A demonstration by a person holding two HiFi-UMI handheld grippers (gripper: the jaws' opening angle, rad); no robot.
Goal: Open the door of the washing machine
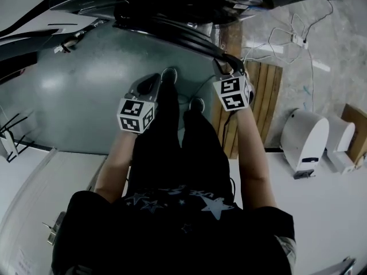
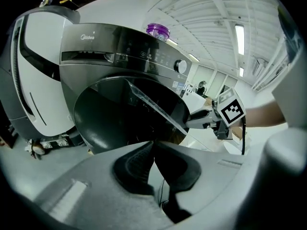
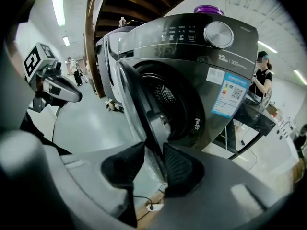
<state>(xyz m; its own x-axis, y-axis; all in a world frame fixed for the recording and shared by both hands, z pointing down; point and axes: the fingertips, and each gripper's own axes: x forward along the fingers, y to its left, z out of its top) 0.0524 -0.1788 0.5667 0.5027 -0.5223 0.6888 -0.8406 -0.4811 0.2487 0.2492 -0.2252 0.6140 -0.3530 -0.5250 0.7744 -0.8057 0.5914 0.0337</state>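
Note:
A dark grey front-loading washing machine (image 3: pixel 211 75) stands ahead of me, and its round door (image 3: pixel 136 99) is swung partly open, so the drum shows behind it. My right gripper (image 3: pixel 153 147) is shut on the door's free edge, which runs up between the two pads. In the left gripper view the same door (image 2: pixel 120 123) is seen from its outer side, with the right gripper (image 2: pixel 192 122) at its rim. My left gripper (image 2: pixel 153 145) is shut on nothing and hangs in front of the door. From the head view the left gripper (image 1: pixel 153 82) and right gripper (image 1: pixel 227 69) sit below the door's dark rim (image 1: pixel 189 36).
A purple-lidded container (image 2: pixel 158 30) sits on top of the machine. A white washer (image 2: pixel 38 80) stands beside it. A wooden slatted panel (image 1: pixel 265 96), loose cables (image 1: pixel 292 36) and white appliances (image 1: pixel 304 136) lie to my right. A person (image 3: pixel 261 80) stands behind the machine.

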